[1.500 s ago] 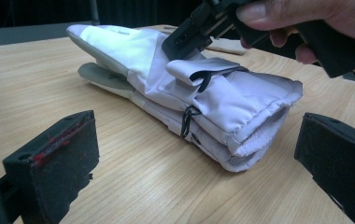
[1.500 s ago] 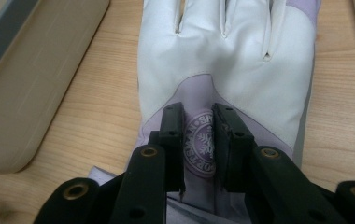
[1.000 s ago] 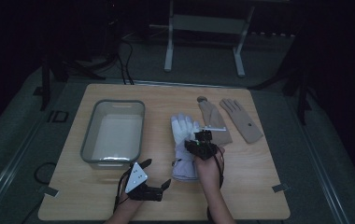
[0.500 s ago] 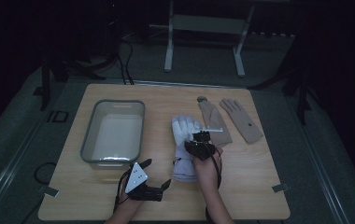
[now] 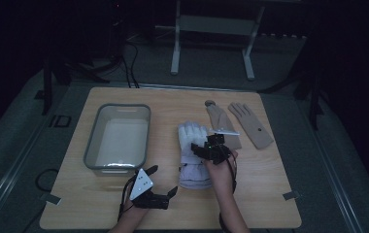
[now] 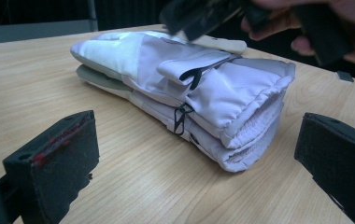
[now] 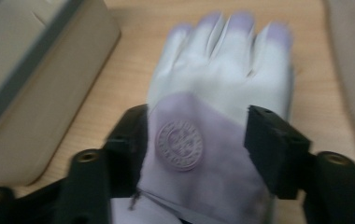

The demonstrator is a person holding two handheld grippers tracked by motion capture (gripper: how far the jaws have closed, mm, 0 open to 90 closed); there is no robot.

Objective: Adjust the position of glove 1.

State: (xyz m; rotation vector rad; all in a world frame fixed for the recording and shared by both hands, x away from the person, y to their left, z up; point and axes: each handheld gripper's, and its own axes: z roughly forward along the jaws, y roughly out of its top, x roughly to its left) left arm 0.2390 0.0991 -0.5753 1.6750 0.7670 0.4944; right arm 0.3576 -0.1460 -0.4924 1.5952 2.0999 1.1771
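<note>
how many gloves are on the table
4: two white gloves stacked mid-table beneath the right tool, and two tan gloves side by side at the far right. None look hidden.

The high view is dim, its surroundings nearly black, and the pale wooden worktop (image 5: 270, 194) is evenly lit. The left gripper view is sharp and brighter; the right gripper view is motion-blurred throughout.

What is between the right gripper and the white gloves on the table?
Nothing visible. The right gripper hangs directly over the stacked white gloves, its jaws having just been opening, one on each side of the glove back.
</note>
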